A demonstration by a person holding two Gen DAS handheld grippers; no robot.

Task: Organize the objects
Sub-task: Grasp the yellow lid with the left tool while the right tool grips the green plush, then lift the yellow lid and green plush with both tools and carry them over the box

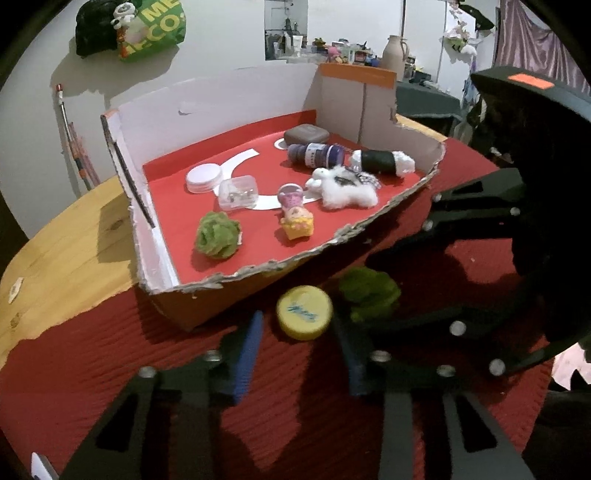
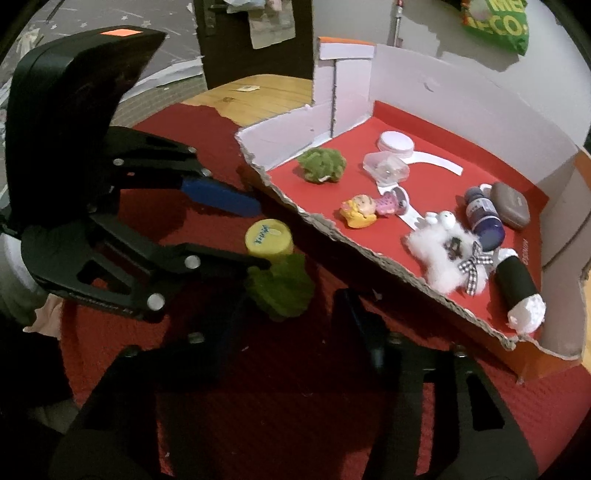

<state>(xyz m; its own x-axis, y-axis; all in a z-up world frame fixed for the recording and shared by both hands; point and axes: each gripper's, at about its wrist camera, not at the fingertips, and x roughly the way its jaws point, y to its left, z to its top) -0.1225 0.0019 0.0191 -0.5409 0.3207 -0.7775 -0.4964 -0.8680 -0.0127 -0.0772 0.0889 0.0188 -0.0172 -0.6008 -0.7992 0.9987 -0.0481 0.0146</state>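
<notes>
A yellow cap [image 1: 304, 312] [image 2: 268, 239] lies on the red cloth [image 1: 147, 354] just outside the torn cardboard box [image 1: 258, 271] [image 2: 369, 254]. A green pom-pom [image 1: 371, 293] [image 2: 282, 286] lies beside it. My left gripper [image 1: 301, 325] [image 2: 258, 232] is open, its blue-padded fingers on either side of the cap. My right gripper [image 2: 291, 299] [image 1: 373, 266] is open, with the green pom-pom between its fingertips. Inside the box lie another green pom-pom [image 1: 218, 234], a small doll [image 1: 295, 214], a white fluffy toy [image 1: 343, 188], a purple bottle [image 1: 316, 155] and a clear case [image 1: 238, 192].
The box also holds a white lid [image 1: 203, 177], a grey case [image 1: 306, 134] and a black roll with white ends [image 1: 382, 160]. The wooden table [image 1: 66, 254] shows left of the cloth. A green bag [image 1: 151, 29] hangs on the wall.
</notes>
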